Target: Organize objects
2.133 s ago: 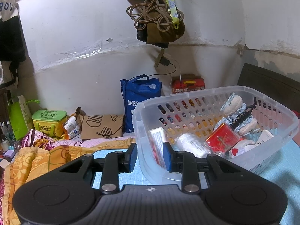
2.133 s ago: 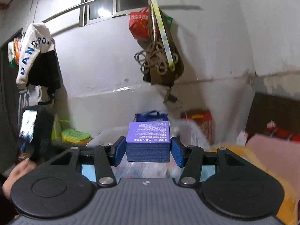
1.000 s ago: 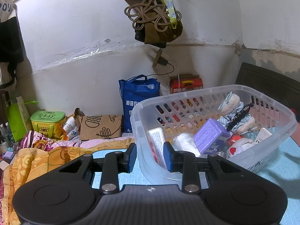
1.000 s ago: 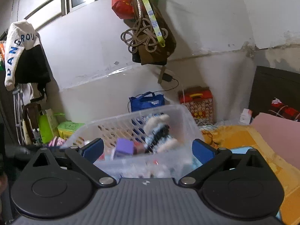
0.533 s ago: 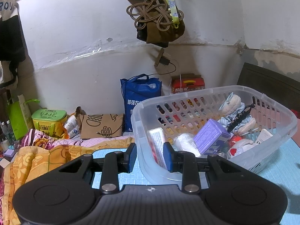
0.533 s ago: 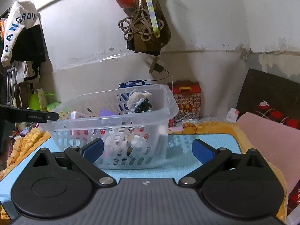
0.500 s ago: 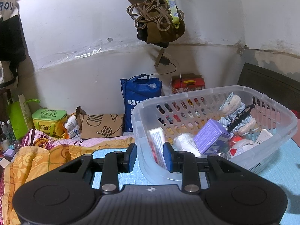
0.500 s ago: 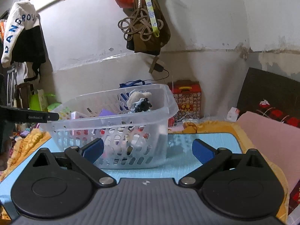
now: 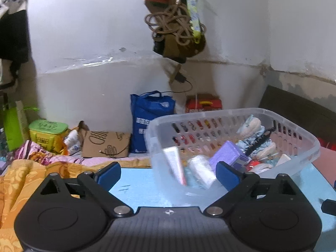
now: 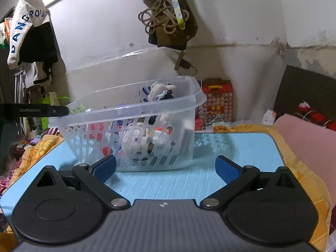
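Left wrist: clear slotted basket [image 9: 298, 134], crammed full.

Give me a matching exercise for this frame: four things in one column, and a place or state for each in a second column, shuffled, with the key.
Things
1. purple box
2. clear basket
3. blue bag
4. coiled rope

Places
A. hanging on the wall
B. lying inside the basket
C. standing on the blue tabletop
D. standing against the wall, behind the basket

Pairs: 1-B, 2-C, 3-D, 4-A
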Available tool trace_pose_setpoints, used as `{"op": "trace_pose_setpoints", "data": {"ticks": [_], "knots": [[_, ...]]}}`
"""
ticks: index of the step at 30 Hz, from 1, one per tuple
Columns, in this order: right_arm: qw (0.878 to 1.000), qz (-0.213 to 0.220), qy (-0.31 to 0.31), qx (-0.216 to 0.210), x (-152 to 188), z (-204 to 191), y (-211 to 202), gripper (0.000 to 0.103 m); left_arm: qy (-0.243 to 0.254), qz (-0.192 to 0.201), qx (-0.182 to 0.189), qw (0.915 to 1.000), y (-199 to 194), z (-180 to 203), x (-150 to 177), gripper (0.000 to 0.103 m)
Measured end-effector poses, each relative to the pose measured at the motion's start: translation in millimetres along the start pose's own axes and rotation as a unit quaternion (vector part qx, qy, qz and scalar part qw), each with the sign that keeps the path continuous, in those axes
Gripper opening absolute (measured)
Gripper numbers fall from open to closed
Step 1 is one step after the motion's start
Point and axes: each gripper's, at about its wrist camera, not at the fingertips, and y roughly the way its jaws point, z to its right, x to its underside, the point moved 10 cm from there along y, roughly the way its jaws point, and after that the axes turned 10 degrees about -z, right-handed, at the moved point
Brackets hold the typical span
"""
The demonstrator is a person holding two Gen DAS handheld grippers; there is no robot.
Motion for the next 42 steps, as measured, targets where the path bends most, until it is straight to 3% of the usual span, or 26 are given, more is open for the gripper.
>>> {"op": "trace_pose_setpoints", "data": {"ticks": [3,7,12,17,25,29,32,37,42], "knots": [[1.0,-0.014,0.006,0.0,4,3,3,0.103,-0.033,0.006,-0.008,0.9994,-18,-19,9,0.099],[0.999,-0.038,0.002,0.025,11,6,11,0.103,-0.049,-0.016,0.002,0.9986,-31,-28,31,0.099],[0.997,-0.052,-0.019,0.049,21,1,17,0.103,0.035,-0.073,0.02,0.9965,-17,2,68,0.098],[0.996,-0.08,-0.011,0.037,30,-11,22,0.103,0.095,-0.111,0.043,0.9883,-15,41,83,0.098],[0.998,-0.039,-0.018,0.035,-12,-20,-16,0.103,0.045,-0.092,0.086,0.991,-57,61,55,0.097],[0.997,-0.025,-0.031,0.069,-36,-22,-29,0.103,0.066,-0.075,0.047,0.9939,-62,68,38,0.097],[0.994,-0.034,-0.041,0.092,-45,-23,-29,0.103,0.055,-0.081,0.07,0.9927,-61,73,28,0.097],[0.995,-0.047,-0.021,0.087,-53,-19,-23,0.103,0.06,-0.079,0.04,0.9943,-59,68,14,0.097],[0.996,-0.041,0.011,0.08,-64,-16,-24,0.103,0.048,-0.08,0.037,0.995,-52,60,2,0.097]]}}
